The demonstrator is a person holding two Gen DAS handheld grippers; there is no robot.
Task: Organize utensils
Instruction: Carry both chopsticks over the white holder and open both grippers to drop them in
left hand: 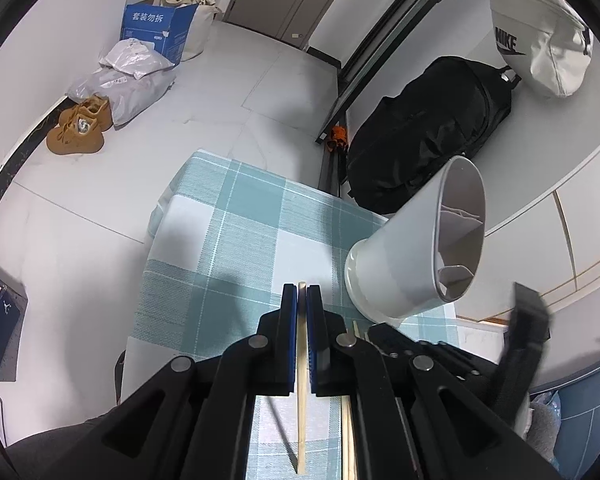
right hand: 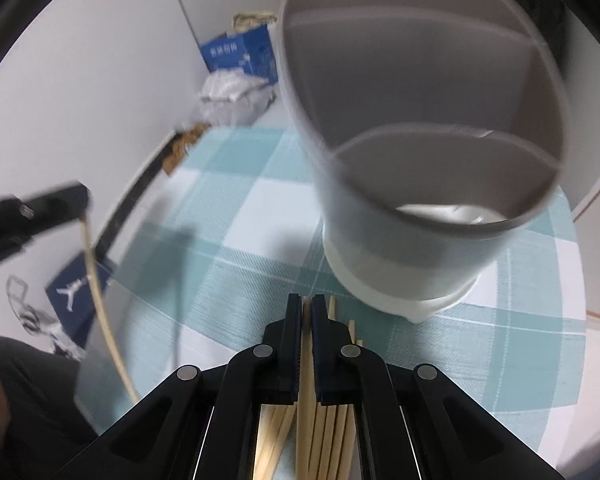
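Note:
My left gripper [left hand: 302,294] is shut on a single wooden chopstick [left hand: 301,420] that runs back between its fingers, above the teal checked tablecloth [left hand: 240,220]. A white divided utensil holder [left hand: 416,256] stands to the right, its compartments showing nothing inside. My right gripper [right hand: 307,304] is shut on one chopstick [right hand: 305,368], just in front of the holder [right hand: 400,240]. Several loose chopsticks [right hand: 334,436] lie under it on the cloth [right hand: 240,216]. At the left edge of the right wrist view, the left gripper [right hand: 80,200] holds its chopstick [right hand: 100,300].
The cloth-covered table [left hand: 188,184] ends at the far and left sides. On the floor beyond are a black backpack [left hand: 420,136], a white bag [left hand: 540,40], a blue box [left hand: 156,28], plastic parcels [left hand: 128,76], tan shoes [left hand: 80,128] and a blue shoebox [right hand: 76,288].

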